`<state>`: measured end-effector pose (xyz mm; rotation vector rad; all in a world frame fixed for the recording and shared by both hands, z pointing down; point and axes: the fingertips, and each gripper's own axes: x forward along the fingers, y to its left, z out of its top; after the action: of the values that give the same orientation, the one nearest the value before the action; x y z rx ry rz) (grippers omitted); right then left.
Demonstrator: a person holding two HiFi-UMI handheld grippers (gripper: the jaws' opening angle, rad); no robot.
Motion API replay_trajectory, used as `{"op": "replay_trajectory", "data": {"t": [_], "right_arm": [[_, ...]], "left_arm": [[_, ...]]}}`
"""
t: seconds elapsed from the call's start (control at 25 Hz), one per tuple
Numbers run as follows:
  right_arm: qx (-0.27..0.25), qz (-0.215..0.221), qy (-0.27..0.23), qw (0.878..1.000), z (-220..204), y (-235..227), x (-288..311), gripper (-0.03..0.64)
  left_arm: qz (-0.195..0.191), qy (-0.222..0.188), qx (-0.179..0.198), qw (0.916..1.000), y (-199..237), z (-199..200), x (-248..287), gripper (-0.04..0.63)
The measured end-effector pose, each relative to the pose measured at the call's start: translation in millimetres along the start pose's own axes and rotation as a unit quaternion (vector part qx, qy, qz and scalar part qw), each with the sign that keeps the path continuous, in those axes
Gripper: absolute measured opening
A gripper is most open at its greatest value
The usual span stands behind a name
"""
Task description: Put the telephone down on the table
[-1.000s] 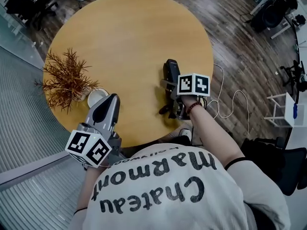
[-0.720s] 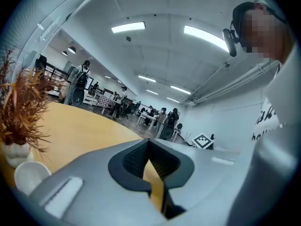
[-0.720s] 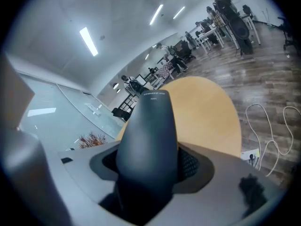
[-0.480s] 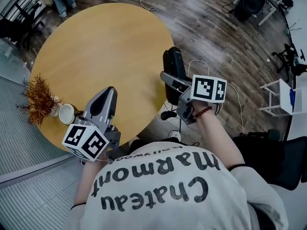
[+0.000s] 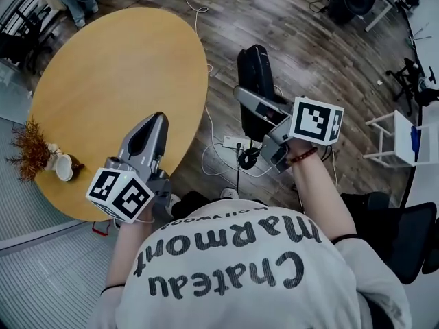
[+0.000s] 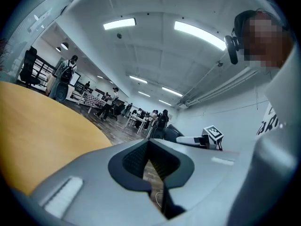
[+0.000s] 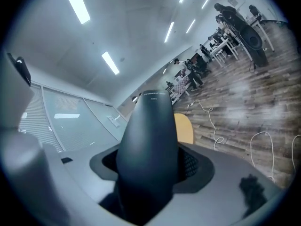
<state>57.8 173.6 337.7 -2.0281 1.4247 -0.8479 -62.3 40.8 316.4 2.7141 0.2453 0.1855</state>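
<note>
The black telephone handset (image 5: 255, 74) is clamped in my right gripper (image 5: 250, 101), pointing away from me. It hangs over the wooden floor, to the right of the round wooden table (image 5: 103, 81) and apart from its edge. In the right gripper view the telephone (image 7: 148, 140) fills the space between the jaws of the right gripper (image 7: 150, 171), with a sliver of table (image 7: 184, 128) behind it. My left gripper (image 5: 153, 123) is shut and empty above the table's near right rim. The left gripper view shows its tips (image 6: 150, 149) together, beside the tabletop (image 6: 33, 126).
A dried plant (image 5: 31, 149) and a small cup (image 5: 65, 168) stand at the table's near left edge. White cables and a power strip (image 5: 232, 142) lie on the floor under the telephone. A black chair (image 5: 405, 232) and a white stand (image 5: 391, 139) are at the right.
The right gripper has carried the telephone from above the table's right edge out over the floor. The view has swung right, so the table now sits further left. The left gripper stays shut.
</note>
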Motion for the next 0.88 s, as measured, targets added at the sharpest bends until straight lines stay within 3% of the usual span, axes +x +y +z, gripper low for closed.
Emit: {"op": "replay_trajectory", "data": {"t": [0.28,0.52,0.68,0.88], "right_arm": [[0.006,0.025,0.001,1.0,18.2,-15.1,11.1,0.307],[0.02,0.071,0.0,0.997,47.8,-24.1,47.0,0.308],[0.044,0.074,0.018,0.996,70.4,-48.1,77.5,0.308],[0.022,0.073,0.05,0.996,86.3,-69.4,124.7,0.308]], "left_arm": [[0.009,0.012,-0.007,0.9999,1.3,-8.3,28.4,0.006],[0.017,0.024,-0.013,0.9995,33.0,-5.6,64.8,0.006],[0.02,0.025,-0.015,0.9994,59.3,7.3,107.0,0.006],[0.028,0.01,-0.023,0.9993,94.2,22.9,146.5,0.006]]}}
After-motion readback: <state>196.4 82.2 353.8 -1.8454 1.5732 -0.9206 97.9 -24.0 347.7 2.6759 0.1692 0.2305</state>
